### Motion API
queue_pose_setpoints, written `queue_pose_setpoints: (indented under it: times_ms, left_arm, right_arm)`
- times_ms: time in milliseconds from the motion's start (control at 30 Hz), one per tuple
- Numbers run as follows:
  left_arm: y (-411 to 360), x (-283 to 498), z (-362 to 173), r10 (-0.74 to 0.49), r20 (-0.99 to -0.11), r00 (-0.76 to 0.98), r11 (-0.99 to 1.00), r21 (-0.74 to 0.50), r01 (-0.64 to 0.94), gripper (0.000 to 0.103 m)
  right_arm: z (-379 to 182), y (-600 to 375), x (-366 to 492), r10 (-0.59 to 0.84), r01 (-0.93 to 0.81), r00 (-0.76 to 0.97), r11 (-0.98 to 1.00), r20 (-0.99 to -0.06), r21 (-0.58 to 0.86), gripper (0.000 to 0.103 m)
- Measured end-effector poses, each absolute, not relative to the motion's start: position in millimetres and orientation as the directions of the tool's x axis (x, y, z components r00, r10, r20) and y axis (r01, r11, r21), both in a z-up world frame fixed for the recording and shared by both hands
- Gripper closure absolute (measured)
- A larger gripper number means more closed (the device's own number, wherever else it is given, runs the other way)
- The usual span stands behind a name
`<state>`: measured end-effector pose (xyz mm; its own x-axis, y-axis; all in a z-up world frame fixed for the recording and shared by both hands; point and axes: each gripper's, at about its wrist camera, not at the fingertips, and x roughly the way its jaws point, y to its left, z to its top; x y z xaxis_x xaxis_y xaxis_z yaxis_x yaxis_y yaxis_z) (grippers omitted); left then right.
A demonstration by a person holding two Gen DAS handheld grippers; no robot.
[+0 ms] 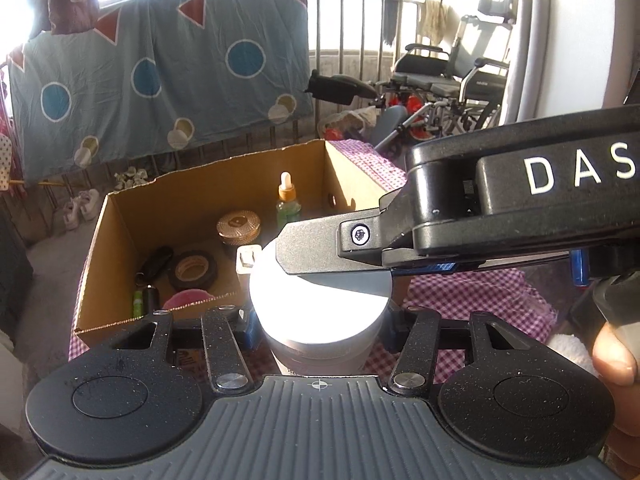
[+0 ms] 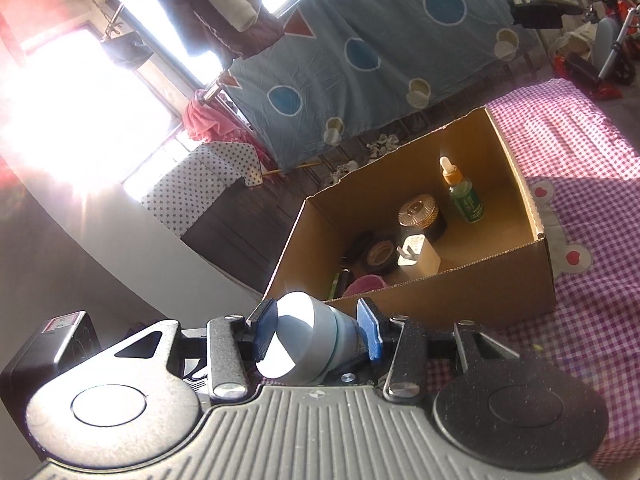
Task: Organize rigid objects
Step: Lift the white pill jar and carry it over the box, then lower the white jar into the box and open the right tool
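A white, grey-capped jar [image 1: 320, 312] stands between the fingers of my left gripper [image 1: 320, 320], which is shut on its body. My right gripper [image 2: 318, 332] is shut on the same jar [image 2: 308, 340] near the cap, its blue pads [image 2: 370, 334] pressing either side; its arm crosses the left wrist view [image 1: 480, 216] from the right above the cap. Just beyond is an open cardboard box [image 1: 120, 216], also in the right wrist view [image 2: 532, 208], with a dropper bottle [image 2: 464, 196], a round tin [image 2: 420, 212], a tape roll [image 2: 378, 256], a white charger [image 2: 418, 258] and a pink item [image 2: 366, 284].
The box sits on a pink checked cloth [image 2: 580, 152]. A blue sheet [image 1: 160, 72] hangs on a railing behind. A wheelchair [image 1: 460, 76] and clutter stand at the far right. A dark cabinet [image 2: 240, 224] lies left of the box.
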<state>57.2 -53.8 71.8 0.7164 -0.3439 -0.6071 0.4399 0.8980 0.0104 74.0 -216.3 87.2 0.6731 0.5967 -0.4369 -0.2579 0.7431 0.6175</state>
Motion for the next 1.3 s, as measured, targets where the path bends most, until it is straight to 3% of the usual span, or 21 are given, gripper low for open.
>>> queue_pose_setpoints:
  times_ms: [300,833,1300]
  left_arm:
    - [-72,107,112,-0.402,-0.588,0.702,0.871,-0.011,0.491,0.049]
    - [-104,199,36,-0.379,-0.765,0.521,0.867,-0.097,0.488,0.049]
    - [-109,209,20,-0.370,-0.785,0.497,0.868,-0.102,0.487,0.047]
  right_arm:
    - [142,-222,124,0.591,-0.332,0.709,0.761,-0.385,0.557,0.055]
    - [62,-263,226,0.543,-0.189,0.639,0.797,-0.545,0.573,0.055]
    - [42,-271,240,0.525,-0.180,0.638,0.813,-0.564,0.553,0.055]
